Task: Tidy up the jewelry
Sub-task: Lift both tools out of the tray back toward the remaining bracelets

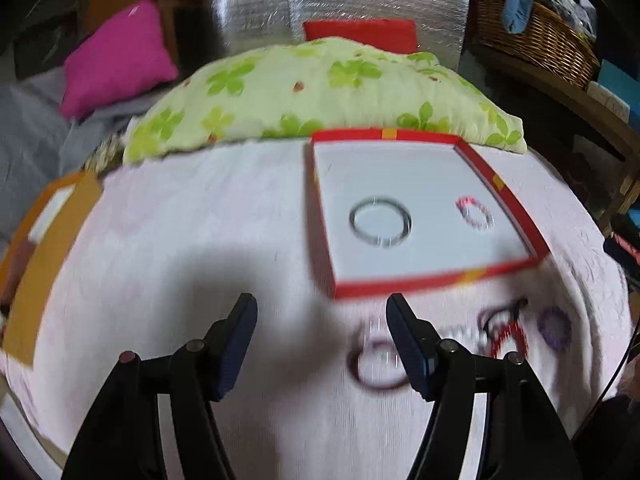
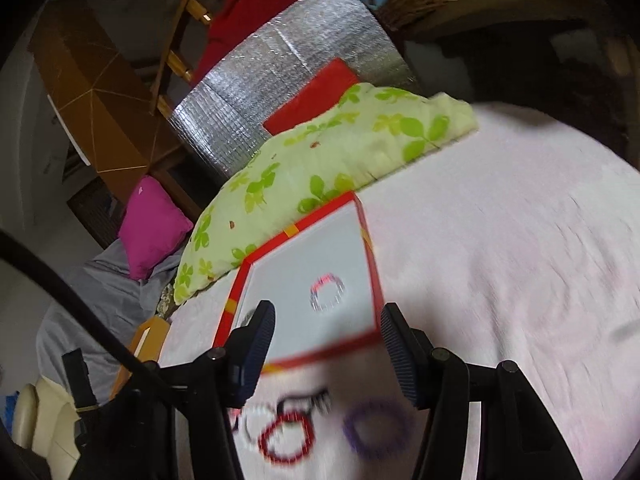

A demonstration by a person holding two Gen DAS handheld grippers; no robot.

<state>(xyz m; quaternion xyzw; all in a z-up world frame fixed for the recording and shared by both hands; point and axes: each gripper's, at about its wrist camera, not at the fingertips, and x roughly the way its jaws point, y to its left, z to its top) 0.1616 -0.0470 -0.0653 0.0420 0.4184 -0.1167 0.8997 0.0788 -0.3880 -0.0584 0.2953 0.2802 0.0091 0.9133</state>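
A shallow white box with a red rim lies on a pale pink cloth. A silver bangle and a pink beaded bracelet rest inside it. In front of the box lie a dark maroon bangle, a red beaded bracelet and a purple one. My left gripper hovers open and empty, left of the maroon bangle. My right gripper is open and empty over the box's near rim. Below it lie the red bracelet and the purple one. Both views are blurred.
A green leaf-print pillow lies behind the box, with a pink cushion further left. A cardboard box sits at the cloth's left edge. A wicker basket and a silver foil sheet stand at the back.
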